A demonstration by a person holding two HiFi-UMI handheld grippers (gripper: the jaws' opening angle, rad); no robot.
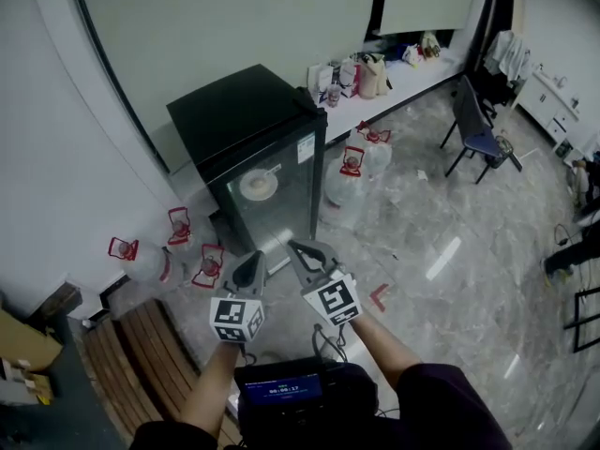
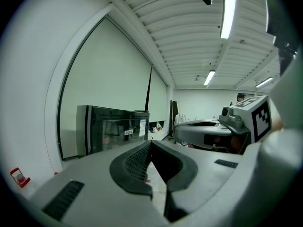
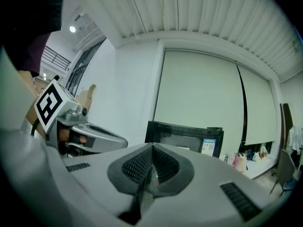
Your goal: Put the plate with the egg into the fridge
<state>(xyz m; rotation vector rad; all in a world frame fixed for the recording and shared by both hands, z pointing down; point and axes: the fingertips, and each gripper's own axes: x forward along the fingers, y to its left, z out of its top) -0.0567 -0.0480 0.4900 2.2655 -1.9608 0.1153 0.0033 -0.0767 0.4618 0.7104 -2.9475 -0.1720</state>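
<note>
The black fridge (image 1: 246, 112) stands against the wall with its glass door (image 1: 277, 212) closed. Through the glass a white plate (image 1: 259, 185) shows on a shelf inside; the egg on it is too small to make out. My left gripper (image 1: 250, 262) and right gripper (image 1: 297, 250) hang side by side in front of the door, a short way back from it, both shut with nothing between the jaws. In the left gripper view the left gripper (image 2: 150, 144) points past the fridge (image 2: 112, 132). In the right gripper view the right gripper (image 3: 152, 148) faces the fridge (image 3: 185, 136).
Water jugs with red handles sit left of the fridge (image 1: 142, 257) and to its right (image 1: 351, 174). A wooden bench (image 1: 141, 350) lies at the lower left. A blue chair (image 1: 474, 131) and a counter with bags (image 1: 375, 75) stand farther back on the marble floor.
</note>
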